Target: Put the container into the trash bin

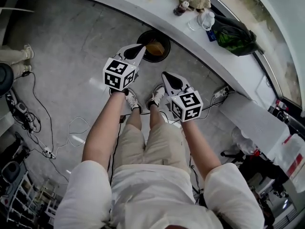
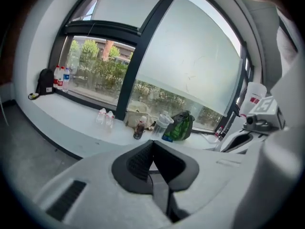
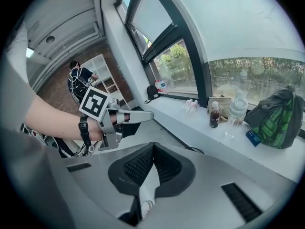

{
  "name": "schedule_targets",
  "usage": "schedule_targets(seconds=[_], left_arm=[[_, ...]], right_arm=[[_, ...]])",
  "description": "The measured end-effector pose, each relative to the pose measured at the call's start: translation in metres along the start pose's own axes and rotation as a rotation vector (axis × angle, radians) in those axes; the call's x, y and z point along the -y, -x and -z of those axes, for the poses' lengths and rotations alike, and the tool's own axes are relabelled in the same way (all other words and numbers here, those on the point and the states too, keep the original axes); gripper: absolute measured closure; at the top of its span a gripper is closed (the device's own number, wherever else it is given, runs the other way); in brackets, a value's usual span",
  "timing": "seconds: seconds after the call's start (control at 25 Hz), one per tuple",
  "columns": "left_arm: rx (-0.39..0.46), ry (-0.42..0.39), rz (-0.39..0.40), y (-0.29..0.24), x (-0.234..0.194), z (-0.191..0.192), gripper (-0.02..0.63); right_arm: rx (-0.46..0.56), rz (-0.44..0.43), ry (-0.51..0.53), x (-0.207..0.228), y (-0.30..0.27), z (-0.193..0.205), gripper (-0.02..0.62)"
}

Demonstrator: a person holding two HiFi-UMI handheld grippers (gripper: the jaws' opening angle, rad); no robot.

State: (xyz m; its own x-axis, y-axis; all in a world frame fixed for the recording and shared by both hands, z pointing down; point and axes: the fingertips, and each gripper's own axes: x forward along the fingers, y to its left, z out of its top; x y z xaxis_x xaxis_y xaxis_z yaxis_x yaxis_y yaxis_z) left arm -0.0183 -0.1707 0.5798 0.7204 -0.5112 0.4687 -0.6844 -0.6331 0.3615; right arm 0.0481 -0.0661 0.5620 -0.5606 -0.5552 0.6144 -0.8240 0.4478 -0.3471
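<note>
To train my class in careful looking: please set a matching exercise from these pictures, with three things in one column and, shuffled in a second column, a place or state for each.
Things
1. trash bin
2. green bag
3. left gripper

Places or states
A. jaws shut, nothing between them
B. on the floor below the ledge, with a brownish thing inside
C. lying on the white ledge

Pairs: 1-B, 2-C, 3-A
</note>
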Motion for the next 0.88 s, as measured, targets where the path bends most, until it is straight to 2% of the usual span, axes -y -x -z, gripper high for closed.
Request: schedule_targets(seconds=[0.24, 0.36, 0.6, 0.72, 0.88], left_arm=[[0.096, -0.044, -0.041, 0.041, 0.017, -0.058, 0.589], [0.163, -0.038, -0.049, 0.068, 0.03, -0.085, 0.589], [0.253, -0.086, -0.121, 0.111, 0.045, -0.128, 0.588], [0.296, -0.109, -0.118, 0.132, 0.058, -0.149, 0.589], [0.354, -0.134, -0.094, 0.155, 0.077, -0.183, 0.589]], right_arm=[[0.062, 0.004, 0.025, -0.002, 0.033, -0.046, 0.594], [0.098, 0.009, 0.036, -0.003, 0.055, -0.071, 0.594], [0.161, 0.023, 0.043, -0.002, 0.092, -0.106, 0.594], [0.188, 0.017, 0.053, -0.011, 0.108, -0.121, 0.594], [0.227, 0.001, 0.117, -0.02, 0.125, -0.15, 0.594]])
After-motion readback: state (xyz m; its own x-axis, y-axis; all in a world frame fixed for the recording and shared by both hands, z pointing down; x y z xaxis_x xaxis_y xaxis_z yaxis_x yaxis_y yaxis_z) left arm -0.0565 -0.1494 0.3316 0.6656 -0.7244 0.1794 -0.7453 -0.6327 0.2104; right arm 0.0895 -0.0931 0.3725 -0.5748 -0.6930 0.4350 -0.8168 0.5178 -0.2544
